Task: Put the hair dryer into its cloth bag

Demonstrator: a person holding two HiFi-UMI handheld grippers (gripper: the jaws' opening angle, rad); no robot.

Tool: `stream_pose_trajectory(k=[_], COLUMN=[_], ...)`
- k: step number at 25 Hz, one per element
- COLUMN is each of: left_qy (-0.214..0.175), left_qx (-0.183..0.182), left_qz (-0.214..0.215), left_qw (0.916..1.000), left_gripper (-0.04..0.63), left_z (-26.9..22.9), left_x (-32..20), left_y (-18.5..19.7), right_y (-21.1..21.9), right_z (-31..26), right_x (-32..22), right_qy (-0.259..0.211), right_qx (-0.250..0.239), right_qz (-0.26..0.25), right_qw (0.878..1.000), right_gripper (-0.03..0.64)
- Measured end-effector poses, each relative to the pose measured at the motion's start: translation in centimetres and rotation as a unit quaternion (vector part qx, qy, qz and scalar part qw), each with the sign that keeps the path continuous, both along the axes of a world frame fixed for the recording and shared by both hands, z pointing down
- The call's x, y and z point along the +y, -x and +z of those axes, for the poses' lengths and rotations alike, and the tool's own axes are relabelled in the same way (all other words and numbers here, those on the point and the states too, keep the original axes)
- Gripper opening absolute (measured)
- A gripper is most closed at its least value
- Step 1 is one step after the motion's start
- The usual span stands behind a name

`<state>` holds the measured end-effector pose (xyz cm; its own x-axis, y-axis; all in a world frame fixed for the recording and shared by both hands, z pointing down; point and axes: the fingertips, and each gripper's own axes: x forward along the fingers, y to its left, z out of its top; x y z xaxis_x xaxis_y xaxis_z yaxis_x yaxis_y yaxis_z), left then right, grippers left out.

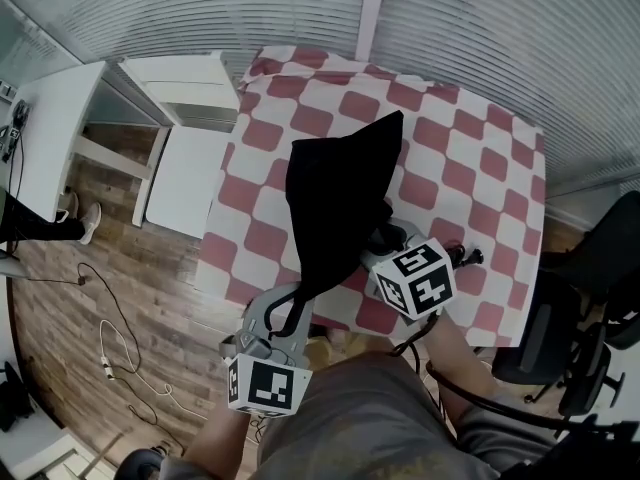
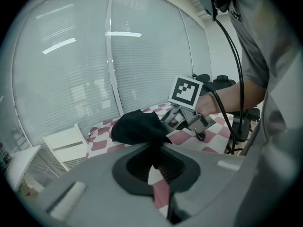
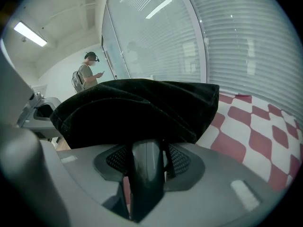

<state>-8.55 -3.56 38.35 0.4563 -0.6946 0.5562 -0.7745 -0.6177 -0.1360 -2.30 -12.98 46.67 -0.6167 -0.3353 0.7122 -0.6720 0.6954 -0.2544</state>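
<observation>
Right claw (image 3: 147,161): jaws set partway apart and clamped on the dark, rounded handle of the hair dryer (image 3: 146,183), just under the cloth bag (image 1: 335,193).
Hair dryer: only the handle shows. The rest runs out of sight beneath the bag's black fabric, so the head appears to be already inside the bag's mouth. How deep it sits cannot be told.
Left claw (image 2: 156,168): jaws closed on a narrow black strip at the bag's lower edge; whether it is hem or drawstring cannot be told. It holds that edge out from the bag's body, on the side opposite the right claw.
Cloth bag: draped and peaked, with its closed end pointing away from both claws and its mouth towards them.
Worktop (image 1: 480,168): checked red and white, lying under the bag. Whether the bag's closed end touches it cannot be told.
Key relation: the bag lies straight ahead of the right claw along the dryer's long axis, handle at the mouth and head towards the closed end.
Nearer hand: the right carries the dryer; the left only holds the bag's mouth.
Step in hand: judged to be sliding the dryer further in while the left draws the bag's edge back over the handle.
Risk: fabric could bunch over the right claw and hamper letting go of the handle.
</observation>
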Motion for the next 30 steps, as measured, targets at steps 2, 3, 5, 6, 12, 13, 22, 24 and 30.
stream_pose_trajectory(k=[2, 3, 5, 6, 12, 13, 22, 24, 30], left_qy=[-0.001, -0.003, -0.004, -0.003, 0.01, 0.014, 0.047, 0.049, 0.048], left_qx=[-0.01, -0.011, 0.001, 0.01, 0.034, 0.042, 0.078, 0.079, 0.083], left_qz=[0.005, 0.005, -0.004, -0.011, -0.028, -0.038, -0.072, -0.073, -0.064], left_qw=[0.9999, 0.9999, 1.0, 0.9999, 0.999, 0.9983, 0.9932, 0.9929, 0.9934], left_gripper=[0.006, 0.006, 0.006, 0.006, 0.006, 0.006, 0.006, 0.008, 0.008], left_z=[0.1, 0.0, -0.4, -0.5, 0.0, 0.2, 2.2, 2.5, 2.8], left_x=[0.0, 0.0, -0.3, -0.5, -1.3, -1.4, -1.3, -1.2, -1.0], left_y=[-0.3, -0.3, 0.1, 0.2, 0.4, 0.7, 1.9, 2.2, 2.5], right_y=[0.0, -0.1, -0.6, -0.7, -0.4, -0.2, -0.8, -1.6, -5.7], right_z=[0.2, 0.2, 0.5, 0.8, 2.6, 2.8, 2.4, 1.3, -2.7], right_x=[-0.1, -0.2, -0.4, -0.4, -0.5, -0.5, 0.6, 1.4, 4.3], right_qy=[0.0, 0.001, 0.008, 0.013, 0.016, 0.017, 0.025, 0.017, -0.019], right_qx=[-0.001, -0.004, -0.011, -0.012, 0.017, 0.02, 0.028, 0.034, 0.038], right_qz=[0.009, 0.017, 0.032, 0.037, 0.035, 0.034, 0.029, 0.029, 0.07], right_qw=[1.0, 1.0, 0.999, 0.999, 0.999, 0.999, 0.999, 0.999, 0.997], right_gripper=[0.212, 0.212, 0.212, 0.213, 0.213, 0.214, 0.288, 0.311, 0.316])
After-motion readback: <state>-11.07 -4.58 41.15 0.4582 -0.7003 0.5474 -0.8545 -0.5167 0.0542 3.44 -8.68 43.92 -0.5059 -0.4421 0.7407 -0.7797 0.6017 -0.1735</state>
